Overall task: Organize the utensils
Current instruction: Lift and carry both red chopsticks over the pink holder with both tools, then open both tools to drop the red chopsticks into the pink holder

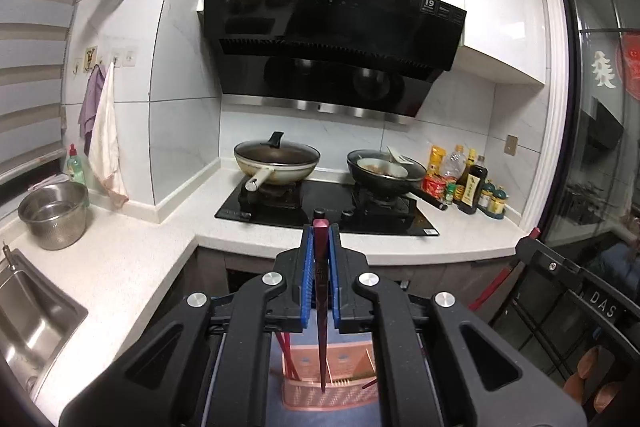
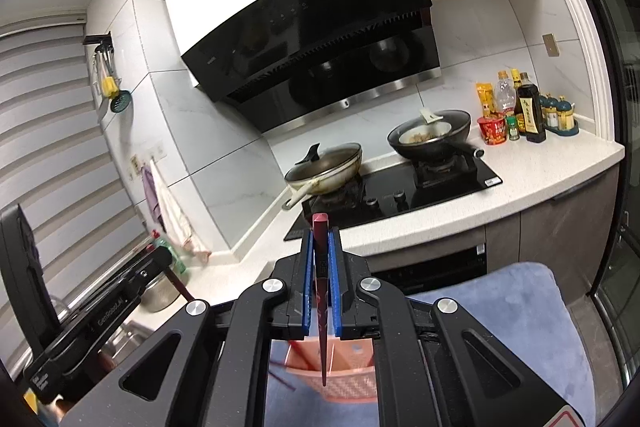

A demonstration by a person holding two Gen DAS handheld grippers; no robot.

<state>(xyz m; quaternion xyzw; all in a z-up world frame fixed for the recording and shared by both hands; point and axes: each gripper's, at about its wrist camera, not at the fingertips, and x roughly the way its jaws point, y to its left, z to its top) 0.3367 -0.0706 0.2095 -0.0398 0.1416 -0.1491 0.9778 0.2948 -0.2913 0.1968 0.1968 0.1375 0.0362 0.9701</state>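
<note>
A dark red chopstick (image 1: pixel 321 291) is clamped upright in the left tool (image 1: pixel 321 231), above the pink basket (image 1: pixel 332 393) on blue cloth (image 1: pixel 280 355). A second chopstick (image 2: pixel 321 291) is pinched likewise by the right tool (image 2: pixel 320 233), over the same basket

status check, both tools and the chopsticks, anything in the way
Left tool shut on a dark red chopstick. Right tool shut on another chopstick. Pink basket below both, more chopsticks inside. Nothing in the way.
</note>
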